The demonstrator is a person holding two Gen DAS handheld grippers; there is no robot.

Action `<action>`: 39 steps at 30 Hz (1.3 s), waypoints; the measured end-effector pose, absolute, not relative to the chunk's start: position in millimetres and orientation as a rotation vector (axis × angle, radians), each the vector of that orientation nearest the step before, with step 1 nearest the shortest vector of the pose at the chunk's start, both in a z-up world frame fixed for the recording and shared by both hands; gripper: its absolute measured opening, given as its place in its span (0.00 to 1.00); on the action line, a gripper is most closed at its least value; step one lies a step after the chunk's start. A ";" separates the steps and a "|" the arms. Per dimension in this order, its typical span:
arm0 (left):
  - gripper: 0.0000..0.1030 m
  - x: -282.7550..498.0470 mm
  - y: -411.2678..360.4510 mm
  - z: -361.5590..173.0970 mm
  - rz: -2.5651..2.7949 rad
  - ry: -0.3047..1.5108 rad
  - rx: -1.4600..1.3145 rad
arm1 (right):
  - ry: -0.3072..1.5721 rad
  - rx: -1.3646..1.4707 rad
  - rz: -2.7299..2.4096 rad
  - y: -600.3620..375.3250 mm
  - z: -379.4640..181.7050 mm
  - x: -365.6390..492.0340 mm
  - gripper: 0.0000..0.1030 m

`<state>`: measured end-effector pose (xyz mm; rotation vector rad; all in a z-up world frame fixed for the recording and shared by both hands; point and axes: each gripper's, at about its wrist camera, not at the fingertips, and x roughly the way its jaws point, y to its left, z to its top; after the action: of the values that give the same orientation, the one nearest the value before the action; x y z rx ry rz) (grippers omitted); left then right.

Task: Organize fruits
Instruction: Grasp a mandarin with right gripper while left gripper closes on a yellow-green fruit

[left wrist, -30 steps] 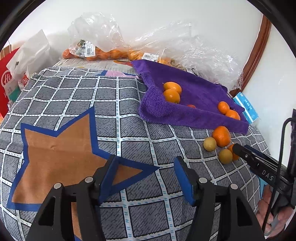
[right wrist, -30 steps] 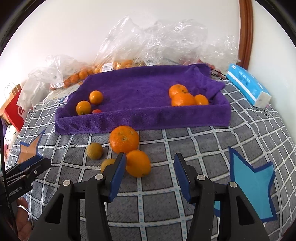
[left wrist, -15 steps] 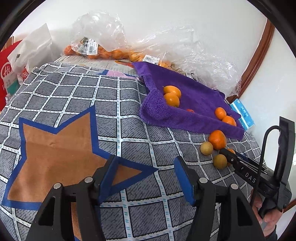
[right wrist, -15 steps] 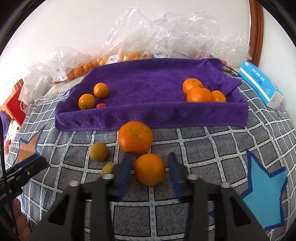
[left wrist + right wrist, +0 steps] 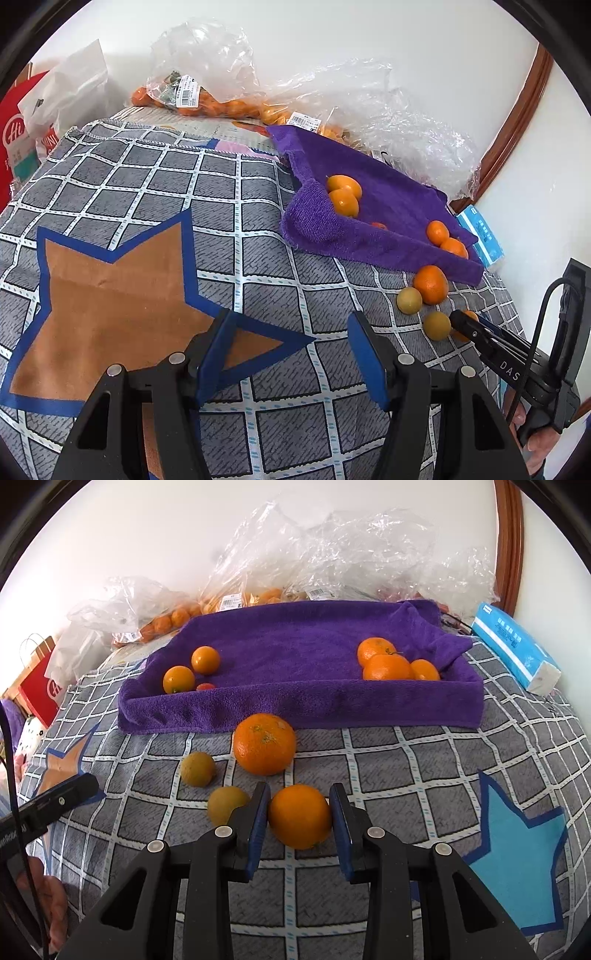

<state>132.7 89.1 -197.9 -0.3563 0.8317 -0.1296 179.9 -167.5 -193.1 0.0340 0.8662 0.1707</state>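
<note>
My right gripper [image 5: 298,818] is shut on a small orange [image 5: 300,816] that rests on the checked cloth. A larger orange [image 5: 265,748] and two yellow-green fruits [image 5: 198,768] [image 5: 226,805] lie just beyond and left of it. A purple towel-lined tray [image 5: 303,705] behind them holds two small oranges and a red fruit at the left [image 5: 179,679] and three oranges at the right [image 5: 388,666]. My left gripper [image 5: 288,349] is open and empty over the brown star patch, far left of the fruits [image 5: 430,284].
Plastic bags of oranges [image 5: 236,602] and crumpled clear plastic lie behind the tray against the wall. A blue tissue pack [image 5: 515,648] lies at the right. A red paper bag [image 5: 40,686] stands at the far left edge.
My right gripper moved forward around the small orange and closed on it. My left gripper stayed open and shifted only slightly.
</note>
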 end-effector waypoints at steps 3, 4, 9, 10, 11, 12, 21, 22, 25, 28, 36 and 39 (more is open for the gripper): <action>0.59 132.5 90.1 -198.1 -0.131 0.829 -0.367 | 0.864 0.037 0.155 -172.4 -192.1 179.3 0.32; 0.59 132.2 90.9 -198.3 -0.131 0.827 -0.371 | 0.864 0.040 0.152 -174.4 -192.0 179.3 0.32; 0.59 131.4 92.1 -198.5 -0.130 0.824 -0.381 | 0.892 0.064 0.140 -190.3 -194.2 180.2 0.32; 0.59 131.3 92.2 -198.6 -0.130 0.823 -0.381 | 0.893 0.064 0.136 -192.9 -194.6 179.6 0.32; 0.59 131.5 91.8 -198.6 -0.129 0.824 -0.379 | 0.894 0.060 0.128 -195.5 -195.2 179.3 0.32; 0.59 131.4 91.4 -198.6 -0.128 0.826 -0.374 | 0.896 0.061 0.120 -199.5 -196.4 178.6 0.32; 0.59 131.4 83.4 -197.5 -0.093 0.841 -0.312 | 0.885 0.123 0.112 -224.2 -197.5 173.3 0.32; 0.59 131.3 81.9 -197.3 -0.085 0.843 -0.302 | 0.885 0.126 0.109 -227.1 -197.7 173.2 0.32; 0.57 130.0 77.5 -196.2 -0.053 0.849 -0.271 | 0.885 0.147 0.108 -238.3 -199.4 172.7 0.32; 0.56 129.6 71.0 -194.6 -0.028 0.859 -0.262 | 0.884 0.166 0.104 -250.4 -200.0 171.2 0.32; 0.52 142.2 28.8 -179.3 -0.153 0.875 -0.280 | 0.867 0.167 0.076 -278.4 -201.7 166.6 0.32; 0.33 157.1 7.6 -182.1 -0.180 0.917 -0.249 | 0.864 0.219 0.074 -287.6 -203.3 166.8 0.32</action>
<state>157.1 7.6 -182.1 -0.2493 0.9166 -0.1803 166.8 -287.6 -203.3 0.2190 0.8637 0.0744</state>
